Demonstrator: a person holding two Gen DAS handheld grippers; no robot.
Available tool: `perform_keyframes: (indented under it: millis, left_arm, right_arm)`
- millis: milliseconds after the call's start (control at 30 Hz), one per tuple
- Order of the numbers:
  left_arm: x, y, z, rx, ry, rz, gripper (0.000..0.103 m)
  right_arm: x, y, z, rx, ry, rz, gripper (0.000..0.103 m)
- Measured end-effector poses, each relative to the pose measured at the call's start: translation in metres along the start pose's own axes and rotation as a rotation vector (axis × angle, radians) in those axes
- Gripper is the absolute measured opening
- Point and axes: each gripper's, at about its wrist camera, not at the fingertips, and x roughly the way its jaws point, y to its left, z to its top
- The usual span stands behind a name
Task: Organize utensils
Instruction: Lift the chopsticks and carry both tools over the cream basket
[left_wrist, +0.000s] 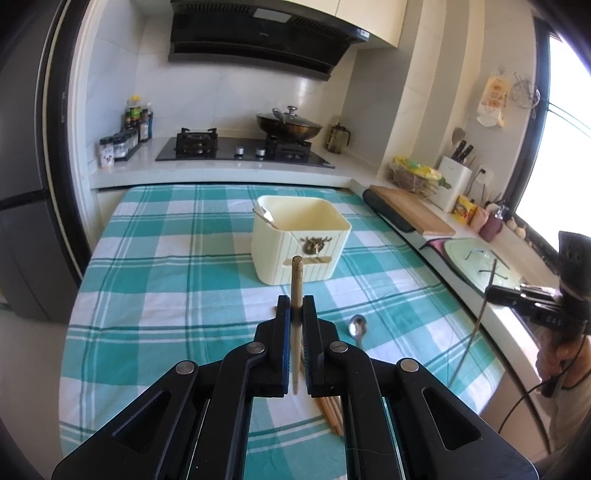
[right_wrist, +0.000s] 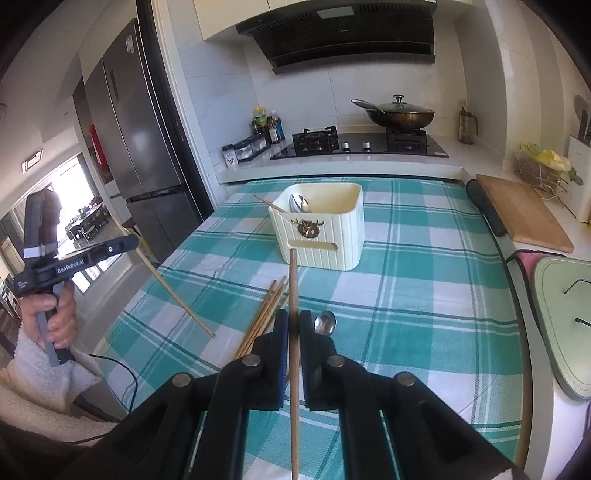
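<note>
Wooden round chopstick (left_wrist: 296, 280) pinched in my left gripper (left_wrist: 295, 301); my right gripper (right_wrist: 293, 315) pinches another slim chopstick (right_wrist: 293, 280); ribbed cream plastic bin (left_wrist: 295, 247) ahead.

Daylight fills both views, bright and even. In the left wrist view the window (left_wrist: 565, 122) at the right edge is blown out to white, and it lays a pale sheen on the countertop (left_wrist: 461, 229) below. In the right wrist view a second glare comes through the far doorway (right_wrist: 74, 184) at left, and the refrigerator (right_wrist: 144, 129) carries soft vertical reflections. Shadows on the checked cloth (right_wrist: 424, 295) are faint and short. Fisheye distortion bows the desk edges and walls, and dark vignetting rings every corner. The nearest black fingers (left_wrist: 284, 332) look slightly soft; the middle distance is sharp.
</note>
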Motion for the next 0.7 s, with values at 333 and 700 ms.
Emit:
perform_keyframes:
  millis: [333,700]
  left_arm:
    - [-0.006,0.000,0.008,-0.002,-0.003,-0.011,0.004]
    - [-0.013,-0.012,0.071,0.042,-0.088,-0.041,0.004]
  right_arm:
    - [-0.012,0.009,0.013,-0.020,-0.111,-0.009,0.006]
    - [-0.009,0.013,0.063,-0.059,-0.219,-0.017,0.006]
